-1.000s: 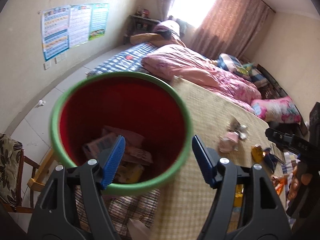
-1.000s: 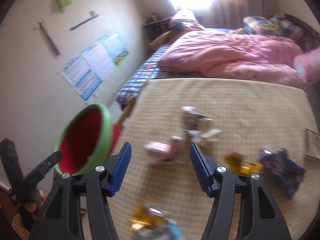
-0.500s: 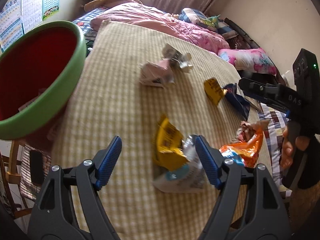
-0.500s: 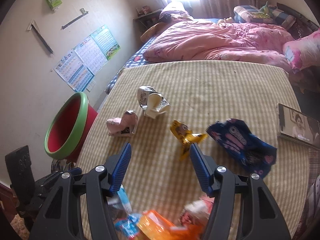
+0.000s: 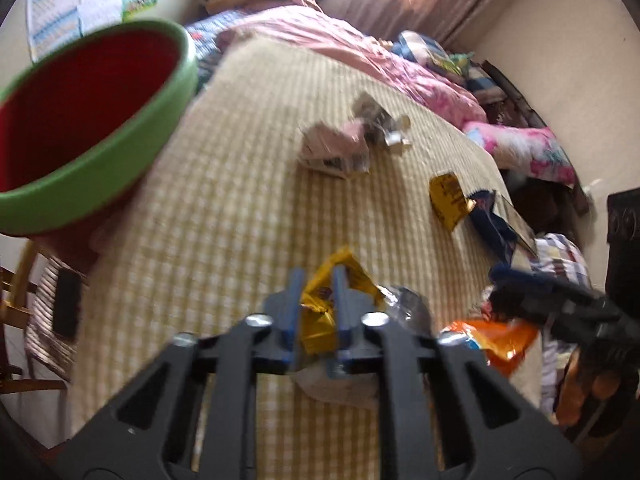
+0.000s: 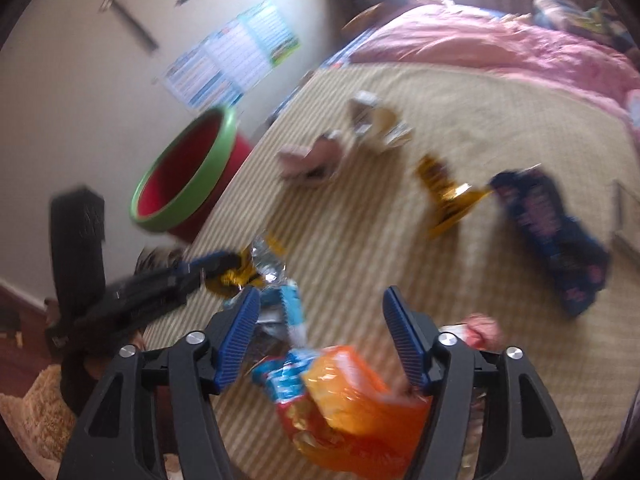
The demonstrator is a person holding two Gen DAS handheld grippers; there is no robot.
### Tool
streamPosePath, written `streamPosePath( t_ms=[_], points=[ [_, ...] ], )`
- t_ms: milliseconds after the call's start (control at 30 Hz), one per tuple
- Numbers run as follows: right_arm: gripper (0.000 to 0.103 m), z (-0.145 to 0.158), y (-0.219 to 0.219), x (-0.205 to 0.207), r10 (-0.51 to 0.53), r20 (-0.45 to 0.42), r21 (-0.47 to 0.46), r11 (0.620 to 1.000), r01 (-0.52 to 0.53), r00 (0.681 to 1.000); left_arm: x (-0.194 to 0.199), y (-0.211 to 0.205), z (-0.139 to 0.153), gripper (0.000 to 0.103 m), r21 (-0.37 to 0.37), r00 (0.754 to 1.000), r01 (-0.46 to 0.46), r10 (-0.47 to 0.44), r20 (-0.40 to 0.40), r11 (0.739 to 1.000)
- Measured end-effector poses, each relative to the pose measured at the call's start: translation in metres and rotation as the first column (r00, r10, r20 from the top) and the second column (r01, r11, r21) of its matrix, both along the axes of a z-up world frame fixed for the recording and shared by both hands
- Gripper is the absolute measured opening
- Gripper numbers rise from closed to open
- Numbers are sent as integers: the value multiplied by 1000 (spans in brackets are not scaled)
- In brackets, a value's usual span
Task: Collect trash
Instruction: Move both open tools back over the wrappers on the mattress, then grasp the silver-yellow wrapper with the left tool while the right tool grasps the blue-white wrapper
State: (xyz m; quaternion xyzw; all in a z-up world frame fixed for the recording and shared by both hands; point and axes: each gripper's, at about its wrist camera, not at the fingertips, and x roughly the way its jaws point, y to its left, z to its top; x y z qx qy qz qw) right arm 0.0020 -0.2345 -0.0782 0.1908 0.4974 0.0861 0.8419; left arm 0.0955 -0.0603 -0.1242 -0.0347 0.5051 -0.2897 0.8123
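My left gripper [image 5: 316, 280] is shut on a crumpled yellow wrapper [image 5: 320, 316] lying on the checked mat [image 5: 224, 184]; it also shows in the right wrist view [image 6: 208, 264] gripping that yellow and silver wrapper [image 6: 256, 268]. My right gripper [image 6: 320, 316] is open, its fingers either side of an orange snack bag [image 6: 352, 400] and a blue and white wrapper [image 6: 288, 312]. The red bin with a green rim [image 5: 80, 128] stands left of the mat, also in the right wrist view [image 6: 184, 176].
More trash lies on the mat: a pink and white carton [image 6: 308, 156], a silver wrapper [image 6: 376, 120], a gold wrapper [image 6: 444, 196], a dark blue bag [image 6: 552, 232]. A pink quilt [image 6: 480, 40] lies beyond. A chair [image 5: 44, 300] stands below the bin.
My left gripper has swung from over the bin to the mat and closed on the yellow wrapper. My right gripper has dropped low over the orange bag, still open.
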Motion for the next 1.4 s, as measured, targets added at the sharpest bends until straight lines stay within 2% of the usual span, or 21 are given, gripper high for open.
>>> streamPosePath(
  t_ms=[133, 200, 300, 400, 433, 467, 500, 667, 800, 933, 1000, 1167, 1233, 1367, 1400],
  points=[
    [67, -9, 22, 7, 79, -25, 17, 997, -78, 997, -1, 15, 7, 2, 1, 998, -64, 64, 24, 998],
    [72, -13, 31, 11, 112, -39, 18, 994, -112, 993, -2, 21, 6, 3, 6, 996, -87, 87, 23, 996],
    [72, -17, 41, 19, 154, -54, 4, 988, -154, 987, -4, 31, 5, 4, 7, 993, -117, 117, 16, 993],
    [71, -24, 51, 26, 190, -68, -3, 982, -191, 979, -7, 38, 2, 18, 6, 991, -133, 133, 2, 991],
    [68, -27, 54, 28, 201, -72, -5, 979, -201, 977, -6, 37, 0, 21, 5, 991, -133, 133, 0, 991],
    [56, -29, 56, 29, 208, -74, -5, 978, -209, 975, -6, 37, -1, 22, 4, 991, -133, 133, -2, 991],
    [51, -32, 58, 30, 219, -82, -3, 975, -220, 972, -7, 38, -1, 23, 4, 991, -133, 133, -3, 991],
    [46, -27, 57, 30, 237, -65, 5, 971, -237, 969, -11, 42, 0, 31, -3, 990, -138, 138, 0, 990],
    [45, -7, 44, 23, 203, -12, -1, 979, -203, 979, -7, 42, 4, 41, -23, 990, -138, 138, 10, 990],
    [45, 20, 17, 19, 92, 72, 0, 996, -92, 993, -6, 34, 7, 45, -19, 993, -110, 111, 34, 994],
    [46, 29, 3, 17, 27, 106, -1, 1000, -27, 994, -6, 26, 9, 51, -5, 995, -80, 80, 58, 997],
    [46, 34, -16, 16, -63, 124, 16, 998, 62, 990, -14, 0, 13, 61, 57, 992, 39, -46, 118, 998],
    [46, 33, -23, 14, -87, 120, 25, 996, 84, 989, -16, -11, 7, 62, 98, 987, 82, -94, 128, 992],
    [47, 28, -19, 9, -101, 109, 39, 995, 97, 989, -11, -19, -12, 61, 138, 989, 95, -110, 103, 986],
    [47, 28, -18, 9, -99, 106, 40, 995, 95, 989, -10, -19, -17, 55, 146, 990, 91, -105, 93, 985]
  ],
)
